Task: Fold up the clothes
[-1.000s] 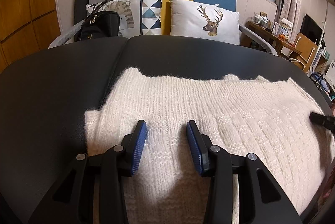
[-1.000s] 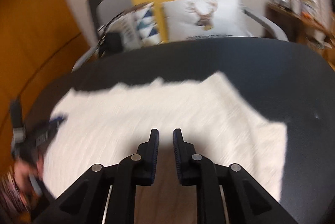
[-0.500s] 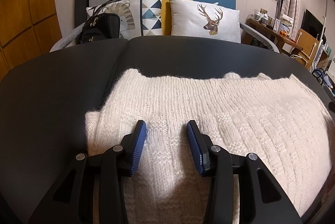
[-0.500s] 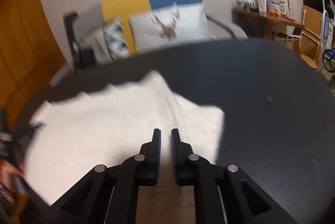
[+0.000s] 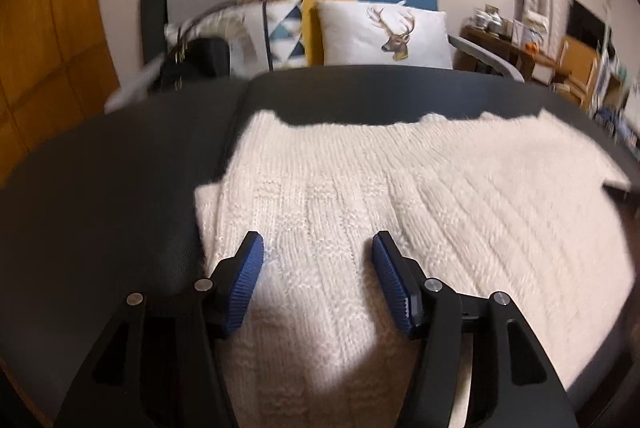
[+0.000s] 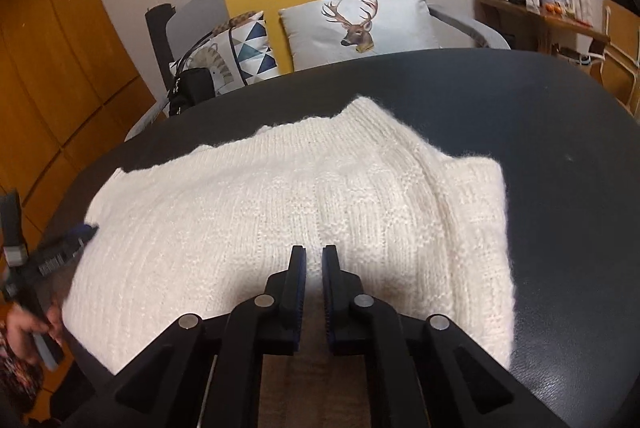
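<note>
On the dark table (image 5: 100,211) we see one white sweater (image 5: 400,211) — our left gripper (image 5: 318,248) opening, empty; right gripper (image 6: 313,254) nearly closed, empty — two cushions behind.

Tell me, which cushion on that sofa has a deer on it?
The white deer-head cushion, lying against the sofa's blue panel. The triangle-patterned cushion beside it, by the black handbag, has no deer.

Left gripper (image 5: 318,248) jaws opening, nothing pinched, right gripper (image 6: 313,262) jaws nearly together, empty
</note>
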`<state>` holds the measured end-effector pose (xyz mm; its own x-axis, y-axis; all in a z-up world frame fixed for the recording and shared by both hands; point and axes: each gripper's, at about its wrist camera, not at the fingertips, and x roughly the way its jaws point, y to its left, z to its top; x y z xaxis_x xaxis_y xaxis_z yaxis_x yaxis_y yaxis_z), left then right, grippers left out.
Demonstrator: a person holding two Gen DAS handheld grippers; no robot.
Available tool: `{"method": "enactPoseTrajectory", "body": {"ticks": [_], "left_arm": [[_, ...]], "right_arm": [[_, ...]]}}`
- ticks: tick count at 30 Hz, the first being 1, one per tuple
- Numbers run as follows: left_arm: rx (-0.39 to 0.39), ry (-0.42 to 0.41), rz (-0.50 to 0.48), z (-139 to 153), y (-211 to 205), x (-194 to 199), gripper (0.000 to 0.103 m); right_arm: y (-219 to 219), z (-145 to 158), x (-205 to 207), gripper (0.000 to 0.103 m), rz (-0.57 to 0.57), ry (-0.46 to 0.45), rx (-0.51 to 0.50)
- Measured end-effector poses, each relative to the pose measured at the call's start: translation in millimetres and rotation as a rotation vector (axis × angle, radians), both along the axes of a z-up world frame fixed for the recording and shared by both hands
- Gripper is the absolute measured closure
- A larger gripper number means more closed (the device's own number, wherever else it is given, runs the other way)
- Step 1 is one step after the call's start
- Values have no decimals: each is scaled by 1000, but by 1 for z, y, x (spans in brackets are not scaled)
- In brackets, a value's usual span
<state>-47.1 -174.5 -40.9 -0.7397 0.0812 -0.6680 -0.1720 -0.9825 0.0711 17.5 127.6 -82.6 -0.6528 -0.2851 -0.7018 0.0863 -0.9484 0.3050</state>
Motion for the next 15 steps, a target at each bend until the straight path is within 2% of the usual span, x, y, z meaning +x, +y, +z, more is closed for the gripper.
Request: {"method": "enactPoseTrajectory", "body": {"ticks": [2,5,10,12,14,15], "left_arm": [[-5,-18,5,4,1,-2,43],[87,-65,22,18,-11,-6,43],[183,-112,79,27,-32,-8,43],[174,-131,110,28,-33,-11,38],[145,-166,153,24,-29,-16,28],[142,-191,171,21,-27,-19,26]], "right_arm": [[-5,1,0,94,-4,-3,4],[-7,1,-3,93,3,-15,-13],[-4,10,-2,85,-10,-54,-61],[-15,20,4,80,8,-6,-50],[-32,27,5,80,48,28,-7],[-43,28,4,80,71,40,37]]}}
